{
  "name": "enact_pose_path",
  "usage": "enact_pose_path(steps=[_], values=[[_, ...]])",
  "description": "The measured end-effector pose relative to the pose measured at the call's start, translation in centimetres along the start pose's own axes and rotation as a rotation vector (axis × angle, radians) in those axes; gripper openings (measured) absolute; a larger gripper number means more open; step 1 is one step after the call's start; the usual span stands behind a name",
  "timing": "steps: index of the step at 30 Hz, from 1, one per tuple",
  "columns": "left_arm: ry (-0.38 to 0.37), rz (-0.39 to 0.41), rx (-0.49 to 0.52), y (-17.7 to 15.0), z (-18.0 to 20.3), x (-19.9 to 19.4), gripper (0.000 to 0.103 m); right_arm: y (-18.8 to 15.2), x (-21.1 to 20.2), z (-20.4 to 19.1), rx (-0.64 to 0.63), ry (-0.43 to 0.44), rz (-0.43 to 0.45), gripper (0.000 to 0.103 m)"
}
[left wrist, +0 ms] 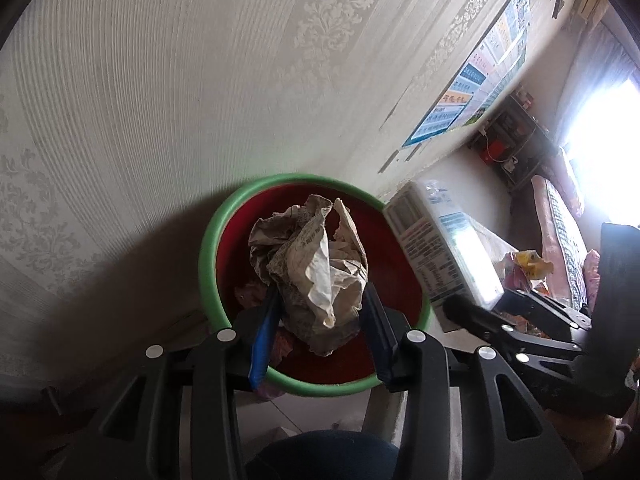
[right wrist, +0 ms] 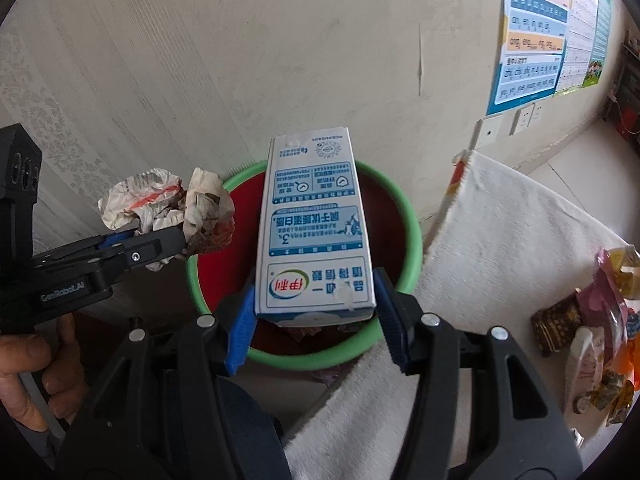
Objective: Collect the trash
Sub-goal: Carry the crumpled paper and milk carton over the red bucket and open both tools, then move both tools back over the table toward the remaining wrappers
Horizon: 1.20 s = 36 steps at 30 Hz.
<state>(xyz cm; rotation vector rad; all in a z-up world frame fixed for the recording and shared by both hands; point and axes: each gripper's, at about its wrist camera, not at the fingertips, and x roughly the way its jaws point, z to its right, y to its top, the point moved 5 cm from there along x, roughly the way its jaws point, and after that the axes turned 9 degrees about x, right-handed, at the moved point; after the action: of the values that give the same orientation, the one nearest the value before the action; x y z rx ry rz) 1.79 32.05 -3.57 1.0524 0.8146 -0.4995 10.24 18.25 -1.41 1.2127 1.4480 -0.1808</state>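
Both tongs hang over the bin, each gripping a piece of trash. Nearest, the right tongs (right wrist: 316, 320) are clamped on the lower end of a blue-and-white milk carton (right wrist: 316, 232), which stands tall between the blue pads, its print upside down. To the left, the left tongs (left wrist: 320, 312) are closed on a crumpled wad of paper (left wrist: 312, 268); the pads press its sides, and it bulges out above them. A hand (right wrist: 36, 376) at the near left grips the left handle. Just under both loads sits the round bin (right wrist: 412, 248), red inside with a green rim, some scraps already at its bottom. Right of the bin, a white towel (right wrist: 500, 240) covers the desk, with a heap of colourful wrappers (right wrist: 600, 340) on its right edge. Beyond stands the patterned wall, and far right hangs a bright poster (right wrist: 536, 32).
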Motion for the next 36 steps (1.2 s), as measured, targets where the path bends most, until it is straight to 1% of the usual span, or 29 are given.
enact_pose_path(steps=[2, 3, 4, 5, 6, 7, 9, 16, 18, 23, 29, 32, 36], values=[[-0.001, 0.016, 0.003, 0.5, -0.1, -0.4, 0.041, 0.4, 0.4, -0.3, -0.002, 0.005, -0.001, 0.054], [-0.001, 0.021, 0.003, 0.7, 0.0, -0.4, 0.049, 0.6, 0.6, -0.6, -0.007, 0.013, -0.006, 0.054], [0.003, 0.025, 0.006, 0.9, -0.1, -0.5, 0.064, 0.6, 0.7, -0.8, -0.013, 0.017, -0.013, 0.055], [0.008, 0.025, 0.008, 1.2, -0.1, -0.6, 0.072, 0.5, 1.1, -0.9, -0.019, 0.011, -0.026, 0.068], [0.017, 0.029, 0.012, 1.3, -0.2, -0.7, 0.081, 0.4, 1.3, -0.9, -0.020, 0.002, -0.035, 0.075], [0.027, 0.037, 0.013, 1.4, -0.3, -0.9, 0.084, 0.2, 1.5, -0.8, -0.017, 0.000, -0.045, 0.081], [0.030, 0.041, 0.006, 1.3, -0.4, -1.2, 0.088, -0.4, 1.5, -0.6, -0.018, -0.004, -0.052, 0.082], [0.024, 0.042, -0.021, 0.4, -0.3, -1.8, 0.093, -2.2, 0.1, 0.8, 0.003, -0.028, -0.057, 0.090], [0.025, 0.048, -0.013, 0.1, 0.3, -2.0, 0.095, -2.8, -0.9, 1.4, 0.009, -0.034, -0.050, 0.091], [0.015, 0.047, 0.009, -0.4, 2.7, -1.9, 0.095, -4.1, -3.9, 3.7, 0.041, -0.055, -0.021, 0.094], [-0.018, 0.033, 0.083, -0.9, 7.3, -1.7, 0.095, -5.9, -7.4, 7.5, 0.096, -0.095, 0.009, 0.095], [-0.044, 0.016, 0.125, -1.5, 10.3, -1.3, 0.095, -7.2, -9.7, 10.2, 0.137, -0.125, 0.033, 0.095], [-0.096, -0.005, 0.188, -2.8, 15.2, -0.7, 0.095, -9.1, -12.8, 14.1, 0.198, -0.164, 0.071, 0.095]])
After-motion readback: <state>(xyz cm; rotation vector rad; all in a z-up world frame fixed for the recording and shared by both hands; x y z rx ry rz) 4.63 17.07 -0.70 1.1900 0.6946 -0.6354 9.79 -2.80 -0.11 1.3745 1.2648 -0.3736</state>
